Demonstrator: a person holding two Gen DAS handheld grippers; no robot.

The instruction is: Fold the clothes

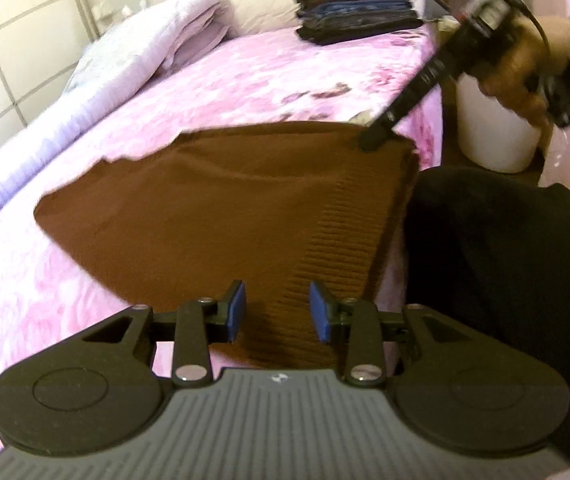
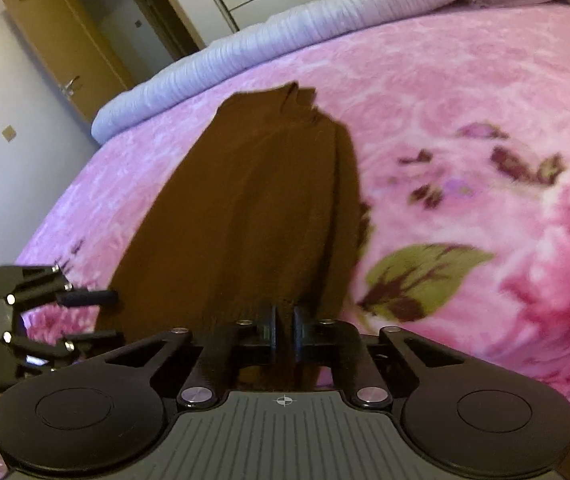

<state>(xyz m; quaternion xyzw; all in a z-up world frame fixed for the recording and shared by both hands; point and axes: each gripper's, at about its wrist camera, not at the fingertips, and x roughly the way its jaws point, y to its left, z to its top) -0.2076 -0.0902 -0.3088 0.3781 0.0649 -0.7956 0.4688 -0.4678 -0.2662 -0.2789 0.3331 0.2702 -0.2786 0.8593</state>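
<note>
Several folded garments (image 1: pixel 355 2) sit stacked; brown knit sweater (image 1: pixel 221 200) lies half-folded, right gripper (image 2: pixel 283 330) pinching its hem, left gripper (image 1: pixel 277 312) spread empty.

Pink floral bedspread (image 2: pixel 465 92), lavender quilt (image 1: pixel 157 44) folded beside white wardrobe (image 1: pixel 17 20), wooden door (image 2: pixel 65 48) ajar.

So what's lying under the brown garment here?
The brown garment lies flat on the pink floral blanket, which shows all around it. The right gripper is shut on its near edge. Whether anything lies beneath the cloth is hidden.
</note>
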